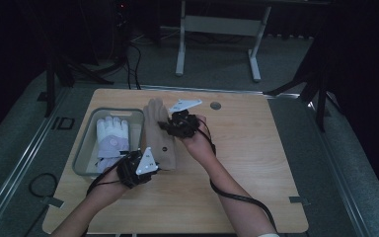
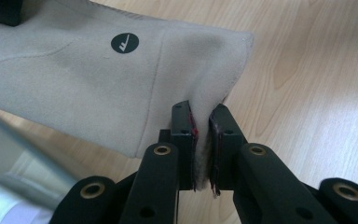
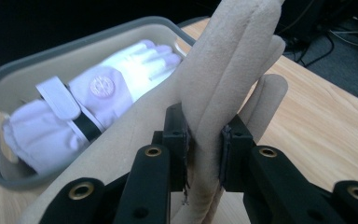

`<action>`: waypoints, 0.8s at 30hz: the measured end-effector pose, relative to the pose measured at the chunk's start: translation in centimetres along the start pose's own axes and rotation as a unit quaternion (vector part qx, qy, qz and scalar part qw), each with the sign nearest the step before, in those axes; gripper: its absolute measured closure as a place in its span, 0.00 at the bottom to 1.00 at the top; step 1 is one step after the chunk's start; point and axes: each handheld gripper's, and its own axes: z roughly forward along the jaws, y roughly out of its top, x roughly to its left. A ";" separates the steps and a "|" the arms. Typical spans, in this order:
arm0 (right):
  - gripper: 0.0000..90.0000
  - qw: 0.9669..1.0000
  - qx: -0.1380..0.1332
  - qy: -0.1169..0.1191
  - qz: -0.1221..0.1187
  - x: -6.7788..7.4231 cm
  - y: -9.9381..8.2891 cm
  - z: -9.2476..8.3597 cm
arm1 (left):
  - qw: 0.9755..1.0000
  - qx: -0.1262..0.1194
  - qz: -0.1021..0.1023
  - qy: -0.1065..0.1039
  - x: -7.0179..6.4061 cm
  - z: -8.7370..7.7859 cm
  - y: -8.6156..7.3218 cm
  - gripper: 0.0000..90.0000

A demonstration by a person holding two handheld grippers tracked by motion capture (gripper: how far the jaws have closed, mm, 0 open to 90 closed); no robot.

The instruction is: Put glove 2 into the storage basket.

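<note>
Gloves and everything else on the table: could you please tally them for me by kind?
Gloves: 2, a beige glove clamped at the cuff by the left claw and at the fingers by the right claw, and a white glove in the bin.
Grey bin: 1.
Total: 3 things on the wooden table.

The beige glove (image 2: 74,79) looks like soft, matt fleece; the white glove (image 3: 88,107) smooth and faintly glossy; the worktop (image 1: 246,163) pale wood grain; the tub (image 3: 9,182) matt grey plastic.
</note>
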 end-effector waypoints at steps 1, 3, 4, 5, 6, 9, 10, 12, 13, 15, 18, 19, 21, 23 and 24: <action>0.85 1.000 -0.001 0.003 -0.006 0.5 0.7 0.5 | 1.000 -0.001 -0.002 0.003 0.1 -0.3 -0.2 0.92; 0.85 1.000 -0.001 0.006 -0.010 0.9 1.4 1.0 | 1.000 0.003 -0.005 0.013 0.6 -1.0 -0.8 0.92; 0.85 1.000 -0.001 0.006 -0.010 0.9 1.4 1.0 | 1.000 0.003 -0.005 0.013 0.6 -1.0 -0.8 0.92; 0.85 1.000 -0.004 0.010 -0.012 1.4 2.0 1.6 | 1.000 0.009 -0.007 0.016 1.0 -1.4 -1.3 0.92; 0.85 1.000 -0.004 0.010 -0.012 1.4 2.0 1.6 | 1.000 0.009 -0.007 0.016 1.0 -1.4 -1.3 0.92; 0.85 1.000 -0.007 0.020 -0.009 2.1 2.8 2.8 | 1.000 0.017 -0.013 0.023 1.8 -2.4 -2.4 0.92; 0.85 1.000 -0.007 0.020 -0.009 2.1 2.8 2.8 | 1.000 0.017 -0.013 0.023 1.8 -2.4 -2.4 0.92; 0.85 1.000 -0.008 0.025 -0.011 2.6 3.3 3.5 | 0.999 0.020 -0.017 0.027 2.0 -2.8 -2.9 0.92; 0.85 1.000 -0.006 0.027 -0.013 3.0 3.7 4.2 | 0.999 0.019 -0.021 0.029 2.1 -3.0 -3.2 0.92; 0.85 0.999 -0.004 0.031 -0.016 3.5 4.2 4.9 | 0.999 0.022 -0.023 0.034 2.4 -3.4 -3.7 0.92; 0.85 0.999 -0.005 0.035 -0.018 4.1 4.6 5.7 | 0.998 0.027 -0.035 0.039 2.8 -4.0 -4.6 0.92; 0.85 0.999 -0.003 0.039 -0.024 4.6 5.1 6.5 | 0.998 0.027 -0.044 0.042 3.0 -4.4 -5.3 0.92; 0.85 0.999 -0.001 0.042 -0.028 5.0 5.4 7.2 | 0.997 0.027 -0.051 0.045 3.3 -4.7 -5.9 0.92; 0.85 0.998 0.001 0.048 -0.026 5.2 5.7 7.9 | 0.997 0.027 -0.055 0.046 3.5 -4.9 -6.2 0.92; 0.85 0.998 0.001 0.048 -0.026 5.2 5.7 7.9 | 0.997 0.028 -0.056 0.050 3.6 -5.0 -6.4 0.92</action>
